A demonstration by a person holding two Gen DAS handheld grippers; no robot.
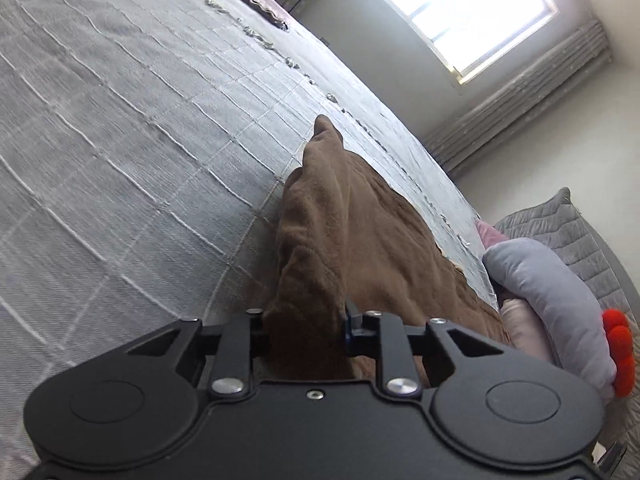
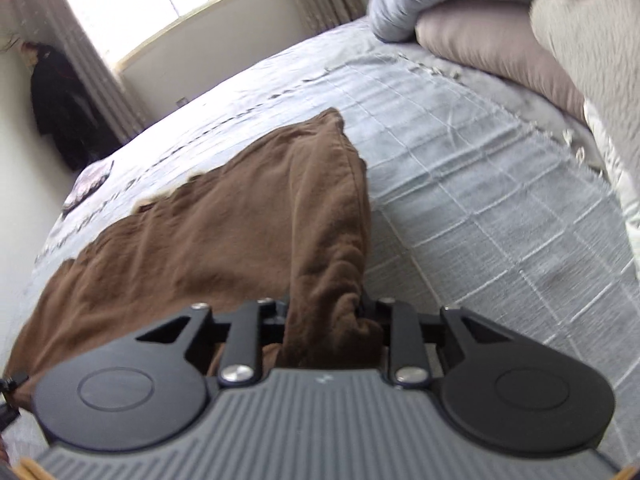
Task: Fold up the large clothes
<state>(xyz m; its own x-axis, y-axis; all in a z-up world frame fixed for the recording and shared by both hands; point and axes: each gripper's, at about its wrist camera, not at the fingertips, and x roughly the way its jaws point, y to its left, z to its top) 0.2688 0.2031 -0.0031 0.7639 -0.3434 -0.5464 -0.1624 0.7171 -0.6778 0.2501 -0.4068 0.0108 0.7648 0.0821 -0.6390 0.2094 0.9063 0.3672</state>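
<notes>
Left wrist cam first: the left gripper [image 1: 306,330] has its jaws pinched in on a bunched edge of the brown garment [image 1: 352,232], so it's got a proper hold of the cloth, nowhere near wide open. The garment stretches away from the gripper up across the grey checked bedspread [image 1: 120,140], tapering to a point. The gripper is angled downward at the bed, and the whole view is rolled over, so the wrist looks twisted a fair bit. There's a grey plush toy [image 1: 552,292] off at the bed's edge and a window [image 1: 472,12] behind.

Right wrist cam: same story. The right gripper [image 2: 324,332] is clamped on another gathered bit of the same brown garment [image 2: 224,232], which spreads out wide and flat to the left over the bedspread [image 2: 480,168]. Tool points down at the bed too. Pillows [image 2: 492,48] sit well apart at the head end.

My read: both corners are grabbed, so this is the start of a fold. Next move needs both hands to lift together and carry the edge over evenly without bunching.
</notes>
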